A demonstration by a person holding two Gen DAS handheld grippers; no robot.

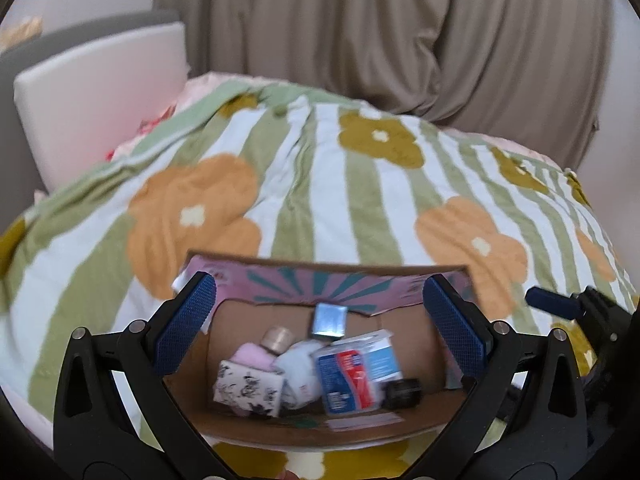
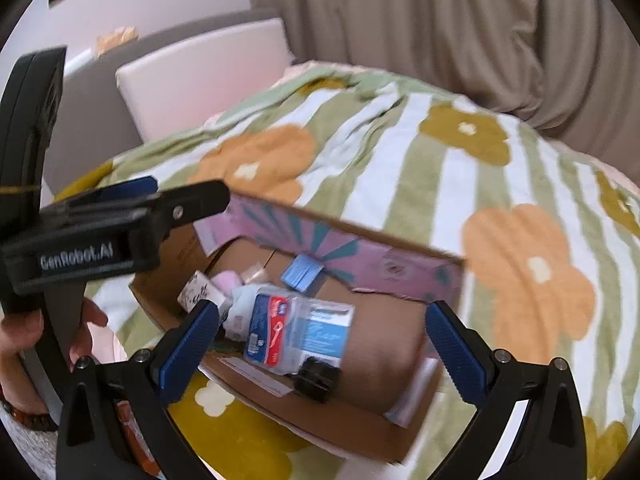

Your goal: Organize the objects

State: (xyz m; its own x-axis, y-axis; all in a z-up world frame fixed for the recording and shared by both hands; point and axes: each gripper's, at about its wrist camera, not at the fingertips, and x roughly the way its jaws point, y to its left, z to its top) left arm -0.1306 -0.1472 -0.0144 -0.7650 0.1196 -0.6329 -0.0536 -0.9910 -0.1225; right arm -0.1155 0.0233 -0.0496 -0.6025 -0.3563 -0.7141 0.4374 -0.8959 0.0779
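An open cardboard box (image 1: 412,344) with a pink flap (image 1: 328,284) sits on a flowered bedspread; it also shows in the right wrist view (image 2: 384,340). Inside lie a blue and red packet (image 1: 352,372) (image 2: 288,328), a patterned roll (image 1: 248,388), a pink cloth (image 1: 252,356), a white bundle (image 1: 300,368), a small blue box (image 1: 329,320) (image 2: 302,273) and a black object (image 1: 402,394) (image 2: 316,376). My left gripper (image 1: 320,332) hangs open and empty over the box. My right gripper (image 2: 322,340) is open and empty over the box too.
The green-striped bedspread (image 1: 360,184) with orange flowers covers the bed. A pale headboard cushion (image 1: 100,92) stands at the far left. Beige curtains (image 1: 400,40) hang behind. The left gripper's body (image 2: 100,236) and the person's hand (image 2: 24,332) sit left in the right wrist view.
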